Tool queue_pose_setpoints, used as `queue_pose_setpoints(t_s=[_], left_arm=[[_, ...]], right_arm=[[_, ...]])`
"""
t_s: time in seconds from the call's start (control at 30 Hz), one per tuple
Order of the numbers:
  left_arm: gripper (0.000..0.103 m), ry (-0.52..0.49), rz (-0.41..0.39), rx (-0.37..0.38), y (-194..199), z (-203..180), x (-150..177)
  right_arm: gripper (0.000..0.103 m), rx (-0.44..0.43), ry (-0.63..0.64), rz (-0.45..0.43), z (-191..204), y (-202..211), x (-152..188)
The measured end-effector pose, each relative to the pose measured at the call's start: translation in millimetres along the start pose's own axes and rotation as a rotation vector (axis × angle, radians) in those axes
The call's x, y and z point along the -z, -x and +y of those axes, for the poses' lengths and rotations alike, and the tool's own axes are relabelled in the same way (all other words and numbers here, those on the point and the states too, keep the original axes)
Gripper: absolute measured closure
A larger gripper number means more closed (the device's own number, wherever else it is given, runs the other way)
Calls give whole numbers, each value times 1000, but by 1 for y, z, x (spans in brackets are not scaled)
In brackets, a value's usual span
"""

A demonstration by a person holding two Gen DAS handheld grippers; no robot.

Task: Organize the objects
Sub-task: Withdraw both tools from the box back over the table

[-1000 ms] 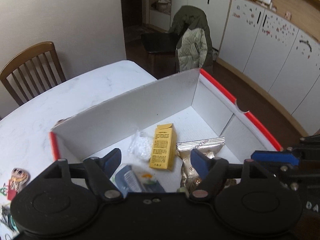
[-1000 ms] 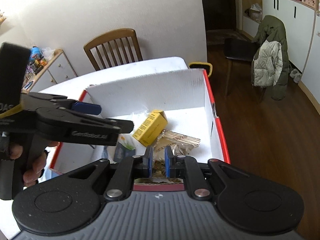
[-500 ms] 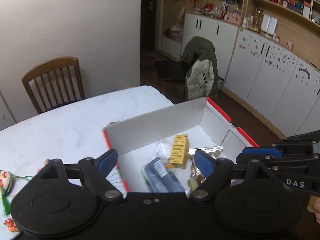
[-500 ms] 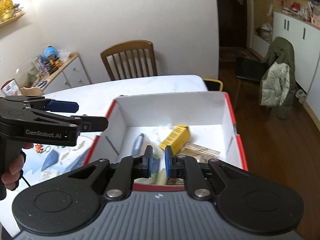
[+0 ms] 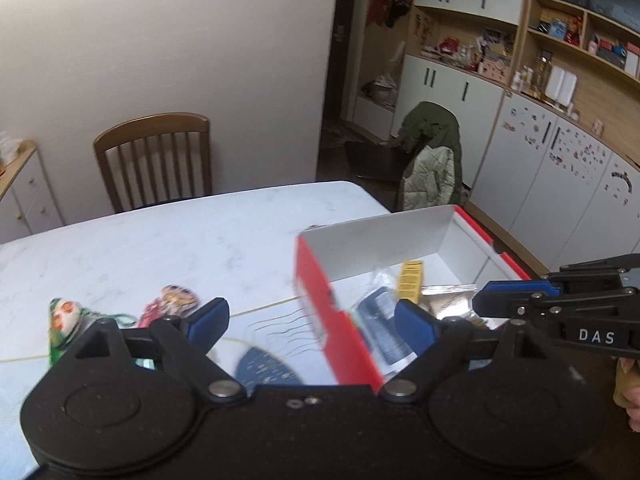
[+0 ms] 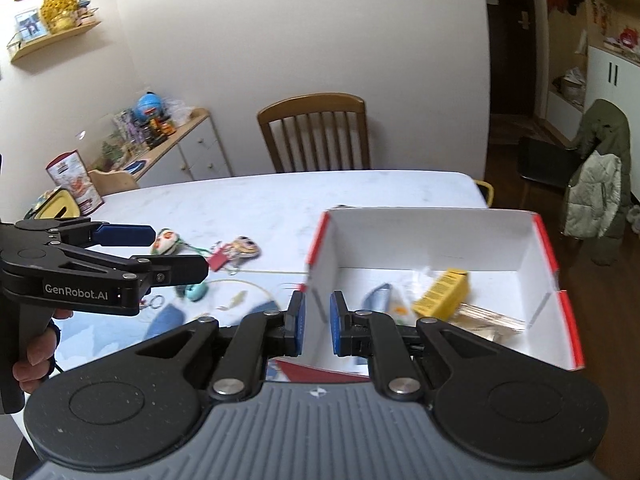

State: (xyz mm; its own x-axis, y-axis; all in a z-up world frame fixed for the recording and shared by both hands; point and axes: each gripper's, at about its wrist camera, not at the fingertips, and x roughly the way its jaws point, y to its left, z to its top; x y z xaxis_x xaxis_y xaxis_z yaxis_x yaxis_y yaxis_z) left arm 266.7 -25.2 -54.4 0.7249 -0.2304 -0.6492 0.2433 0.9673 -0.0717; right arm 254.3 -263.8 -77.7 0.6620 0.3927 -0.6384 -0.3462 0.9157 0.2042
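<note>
Bench [image 6: 280, 200]: white marble-look top, smooth, faint sheen.
Box [image 6: 432, 236]: matt white card inside, glossy red outside.
Yellow carton [image 6: 442, 294] at 3 o'clock in the box: matt printed card.
Foil packet [image 5: 448, 300]: shiny, crinkled.
Chair [image 6: 316, 136] at 12 o'clock: varnished wood.
Left tongs [image 5: 310, 322]: matt black plastic, blue pads.

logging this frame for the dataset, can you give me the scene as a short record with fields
setting: white marble-look table, wooden chair behind it
container: red and white box, open top
in box: yellow carton, dark blue packet, silver foil pouch
loose on table: small charms and keychains, teal item
left gripper: open, empty
right gripper: narrow gap between the fingers, nothing held
</note>
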Motion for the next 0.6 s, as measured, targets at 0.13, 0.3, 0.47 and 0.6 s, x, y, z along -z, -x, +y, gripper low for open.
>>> queue_pose_setpoints(t_s=[0.13, 0.3, 0.47, 0.6], left_arm=[[10, 14, -18, -20, 15, 27, 10], [4, 26, -31, -41, 30, 60, 23], [1, 50, -26, -54, 38, 98, 34], [1, 65, -26, -70, 42, 125, 43]], right_arm=[[64, -26, 6, -11, 26, -8, 0], [51, -37, 7, -12, 58, -19, -2], [44, -34, 4, 12, 87, -39, -4], [34, -32, 2, 28, 108, -57, -4]])
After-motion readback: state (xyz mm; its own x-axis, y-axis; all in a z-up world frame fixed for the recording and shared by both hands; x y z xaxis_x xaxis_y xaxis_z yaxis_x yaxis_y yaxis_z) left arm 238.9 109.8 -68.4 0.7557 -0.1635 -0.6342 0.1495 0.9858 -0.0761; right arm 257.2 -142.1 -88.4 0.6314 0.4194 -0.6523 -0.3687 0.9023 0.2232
